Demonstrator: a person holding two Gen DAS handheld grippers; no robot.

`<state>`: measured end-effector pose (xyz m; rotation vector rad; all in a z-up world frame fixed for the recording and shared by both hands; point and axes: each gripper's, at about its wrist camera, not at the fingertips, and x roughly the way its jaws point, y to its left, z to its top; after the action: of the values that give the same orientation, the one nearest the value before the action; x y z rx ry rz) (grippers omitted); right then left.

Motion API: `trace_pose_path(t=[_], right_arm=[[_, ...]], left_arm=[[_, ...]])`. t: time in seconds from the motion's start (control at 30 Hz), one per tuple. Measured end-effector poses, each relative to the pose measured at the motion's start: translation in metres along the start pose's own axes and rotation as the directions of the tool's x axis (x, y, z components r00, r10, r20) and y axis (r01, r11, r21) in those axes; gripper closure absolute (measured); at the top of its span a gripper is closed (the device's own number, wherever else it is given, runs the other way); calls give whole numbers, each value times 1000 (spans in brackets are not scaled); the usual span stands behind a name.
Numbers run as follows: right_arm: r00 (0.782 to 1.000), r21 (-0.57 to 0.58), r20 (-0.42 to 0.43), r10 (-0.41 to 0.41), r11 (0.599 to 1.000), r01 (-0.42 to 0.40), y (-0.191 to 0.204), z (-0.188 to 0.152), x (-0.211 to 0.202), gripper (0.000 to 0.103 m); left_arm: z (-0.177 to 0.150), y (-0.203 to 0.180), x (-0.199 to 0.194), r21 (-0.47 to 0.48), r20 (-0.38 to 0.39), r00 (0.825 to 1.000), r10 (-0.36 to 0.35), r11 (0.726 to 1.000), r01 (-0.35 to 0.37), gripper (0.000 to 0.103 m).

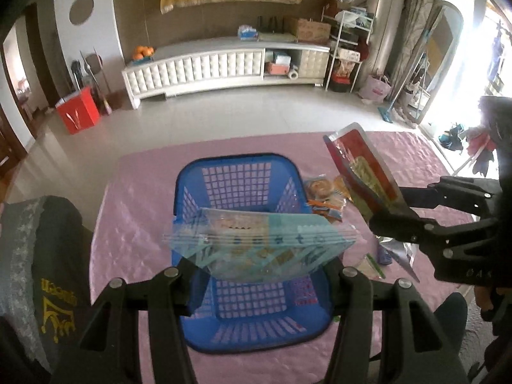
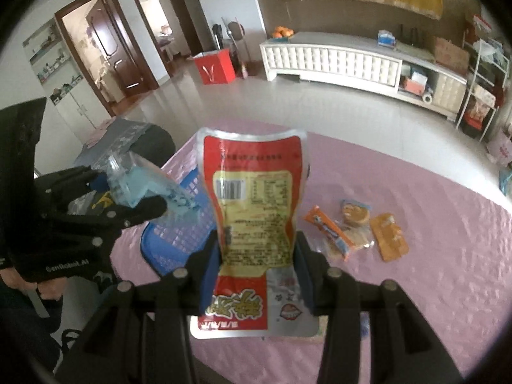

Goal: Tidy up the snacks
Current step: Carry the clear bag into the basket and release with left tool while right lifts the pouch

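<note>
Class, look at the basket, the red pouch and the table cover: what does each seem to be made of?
Basket: moulded blue plastic, judging by its rigid lattice walls.
Red pouch: probably glossy foil-laminate film; silver sealed edges, printed face.
Cover: pink, shiny and wrinkled; satin cloth or thin plastic, unclear.

Pink-clothed tabletop (image 2: 432, 224) carries a blue basket (image 1: 224, 166); small orange snack packets (image 2: 352, 230) lie just beside it.
</note>
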<state>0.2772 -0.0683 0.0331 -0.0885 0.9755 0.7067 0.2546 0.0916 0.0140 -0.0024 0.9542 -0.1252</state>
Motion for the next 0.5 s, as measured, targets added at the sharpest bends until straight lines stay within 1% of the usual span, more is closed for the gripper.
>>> trace_pose_path(t=[0.07,0.17,0.2,0.3,0.4,0.5], right_arm=[[1000,-3,-13,-7,1000,7,0,6,14,55],[999,-2,-35,-29,1000,29,-1,13,33,55],[998,2,-46,-34,999,34,-4,17,41,55],[997,17,-61,-42,999,44,-9,23,54,55],[996,23,-75,-42,999,43,-12,28,65,55],[995,15,-81,-50,999,51,-11,29,71,55]], left_arm=[[5,6,19,-2,-27,1000,-4,1000,4,51],[16,13,49,-15,-76,997,23,1000,-24,51],[19,14,56,-16,-84,996,22,1000,-23,51],[28,19,74,-20,-98,995,10,1000,-12,51],[35,26,89,-48,-115,993,-3,999,-3,50],[41,36,106,-65,-158,987,-11,998,1,49]])
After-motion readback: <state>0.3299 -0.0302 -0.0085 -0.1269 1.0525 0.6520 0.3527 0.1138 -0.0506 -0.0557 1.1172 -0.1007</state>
